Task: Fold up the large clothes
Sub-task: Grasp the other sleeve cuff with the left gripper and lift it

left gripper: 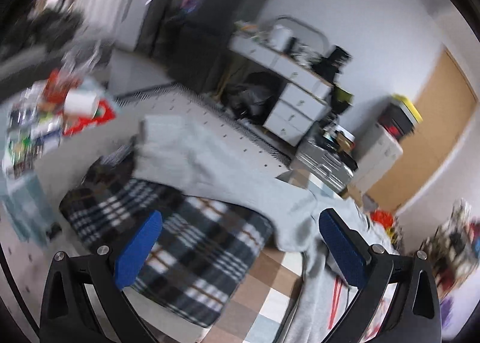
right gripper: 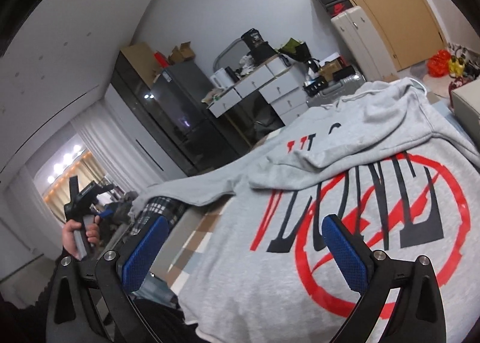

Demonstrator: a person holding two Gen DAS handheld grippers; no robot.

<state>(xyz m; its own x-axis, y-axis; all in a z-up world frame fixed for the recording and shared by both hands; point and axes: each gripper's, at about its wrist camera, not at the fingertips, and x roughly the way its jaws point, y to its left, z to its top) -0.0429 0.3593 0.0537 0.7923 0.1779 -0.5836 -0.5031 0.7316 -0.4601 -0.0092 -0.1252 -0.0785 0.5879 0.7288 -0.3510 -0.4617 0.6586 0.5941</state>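
Over the grey hoodie point(right gripper: 300, 268), w/ sleeve edge point(left gripper: 210, 169) trailing, both claws point(left gripper: 240, 241) point(right gripper: 243, 247) gape empty.

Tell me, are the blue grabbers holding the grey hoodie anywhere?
No. Both the left gripper and the right gripper are open, with nothing pinched; the hoodie lies loose.

A grey hoodie point(right gripper: 345, 193) with red and black letters is spread out flat. The right gripper point(right gripper: 243, 250) is held wide open above it.
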